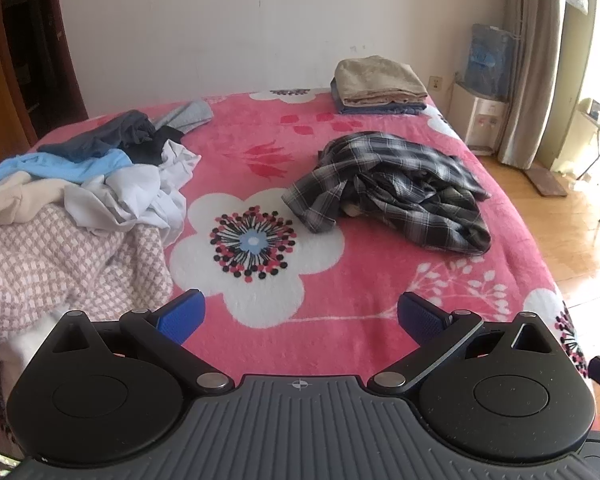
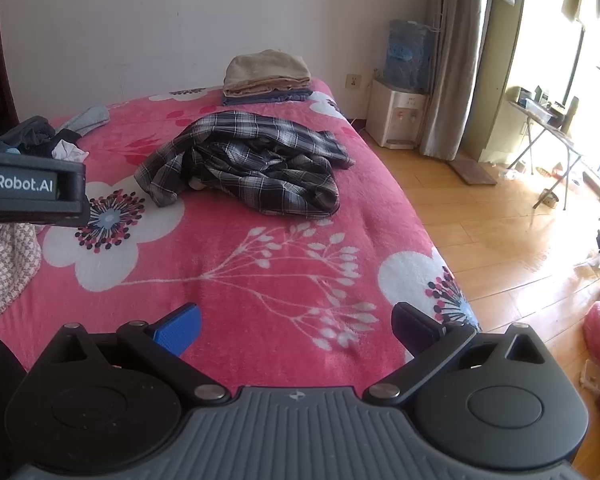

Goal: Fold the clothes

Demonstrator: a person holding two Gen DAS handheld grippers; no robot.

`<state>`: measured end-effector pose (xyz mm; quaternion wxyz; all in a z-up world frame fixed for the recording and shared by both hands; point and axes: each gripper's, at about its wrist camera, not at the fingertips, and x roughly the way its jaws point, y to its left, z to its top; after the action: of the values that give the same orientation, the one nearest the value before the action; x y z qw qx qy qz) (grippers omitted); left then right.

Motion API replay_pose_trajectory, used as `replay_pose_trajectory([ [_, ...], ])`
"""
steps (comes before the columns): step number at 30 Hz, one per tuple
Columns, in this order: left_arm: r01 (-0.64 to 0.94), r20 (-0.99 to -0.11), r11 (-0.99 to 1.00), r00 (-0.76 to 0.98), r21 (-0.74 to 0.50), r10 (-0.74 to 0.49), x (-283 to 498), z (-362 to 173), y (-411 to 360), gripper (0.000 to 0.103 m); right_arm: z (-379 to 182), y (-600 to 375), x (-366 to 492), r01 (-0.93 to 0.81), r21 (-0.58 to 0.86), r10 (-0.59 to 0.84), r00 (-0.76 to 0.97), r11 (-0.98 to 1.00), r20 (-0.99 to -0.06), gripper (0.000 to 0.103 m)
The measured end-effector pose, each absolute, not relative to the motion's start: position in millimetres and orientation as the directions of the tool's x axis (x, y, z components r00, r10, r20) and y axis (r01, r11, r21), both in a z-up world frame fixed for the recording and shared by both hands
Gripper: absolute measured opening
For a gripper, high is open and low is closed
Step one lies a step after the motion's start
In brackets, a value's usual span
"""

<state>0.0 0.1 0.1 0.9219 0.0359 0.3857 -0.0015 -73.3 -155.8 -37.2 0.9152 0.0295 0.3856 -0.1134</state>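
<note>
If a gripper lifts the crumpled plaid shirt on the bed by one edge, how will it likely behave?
The plaid shirt lies in loose folds, so it probably hangs floppy and unfurls rather than keeping its shape. It looks like thin woven cloth, likely light. A sleeve trails toward the flower print, so it may drag across the pink blanket.

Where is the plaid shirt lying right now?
The crumpled grey-and-black plaid shirt lies on the pink floral blanket, right of centre in the left wrist view, in front of the folded stack of clothes and across from the unfolded pile.
</note>
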Motion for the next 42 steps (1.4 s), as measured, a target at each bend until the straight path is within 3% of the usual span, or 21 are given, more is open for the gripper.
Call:
replay_pose_trajectory([
  [42, 0.02, -0.657, 0.996, 0.753, 0.084, 0.04, -16, 12, -1, 0.103, -22, -160, -94, 0.255, -0.028, -0.204, 0.7, 0.967, -0.684, 0.103],
])
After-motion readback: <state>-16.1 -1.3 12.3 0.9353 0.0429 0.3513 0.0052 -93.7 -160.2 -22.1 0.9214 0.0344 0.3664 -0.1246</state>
